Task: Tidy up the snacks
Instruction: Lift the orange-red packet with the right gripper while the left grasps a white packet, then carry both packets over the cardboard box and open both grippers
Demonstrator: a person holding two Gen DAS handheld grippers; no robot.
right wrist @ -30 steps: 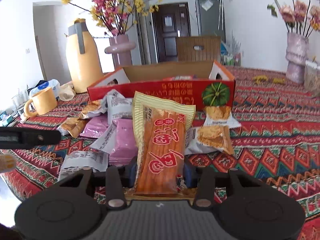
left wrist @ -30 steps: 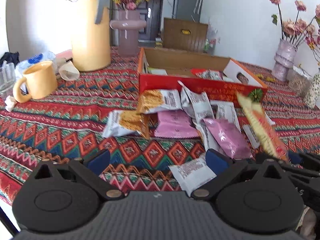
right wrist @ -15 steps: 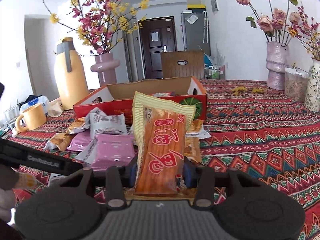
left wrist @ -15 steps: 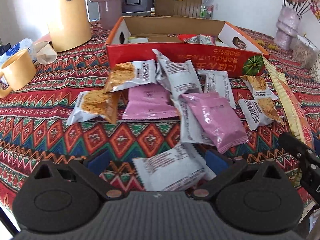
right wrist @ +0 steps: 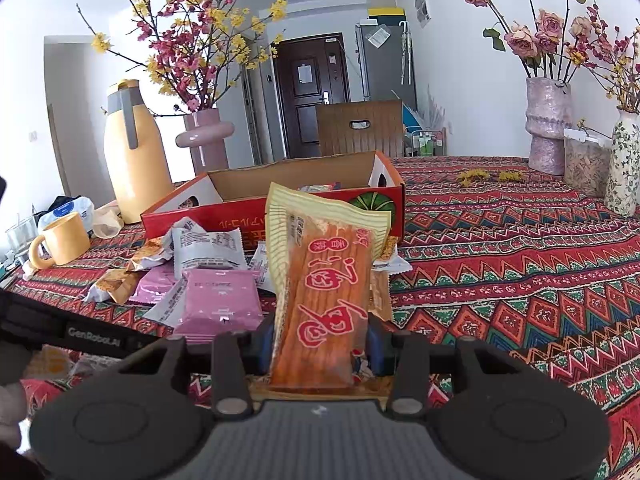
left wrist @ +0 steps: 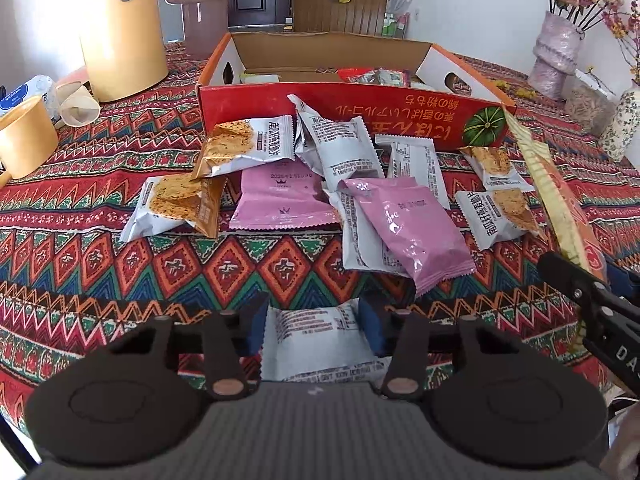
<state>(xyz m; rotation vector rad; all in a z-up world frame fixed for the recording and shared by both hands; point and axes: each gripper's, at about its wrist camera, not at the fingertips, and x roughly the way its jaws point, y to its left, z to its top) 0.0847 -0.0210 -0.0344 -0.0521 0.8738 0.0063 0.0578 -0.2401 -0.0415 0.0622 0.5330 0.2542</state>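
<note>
Left tongs (left wrist: 312,326): just closed onto a flat grey-white foil snack packet (left wrist: 316,336) lying on the desk; edge grip may slip. Right tongs (right wrist: 320,344): clamped on a long orange-and-yellow snack pouch (right wrist: 324,296) (red Chinese characters), held upright short of the red cardboard box (right wrist: 280,220) ahead. "GenRobot.AI" legible leftward.

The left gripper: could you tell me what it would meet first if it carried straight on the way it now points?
The left gripper, its jaws just closed around a white packet, would probably meet the patterned tablecloth first, then the pink packet; depth is uncertain.
</note>
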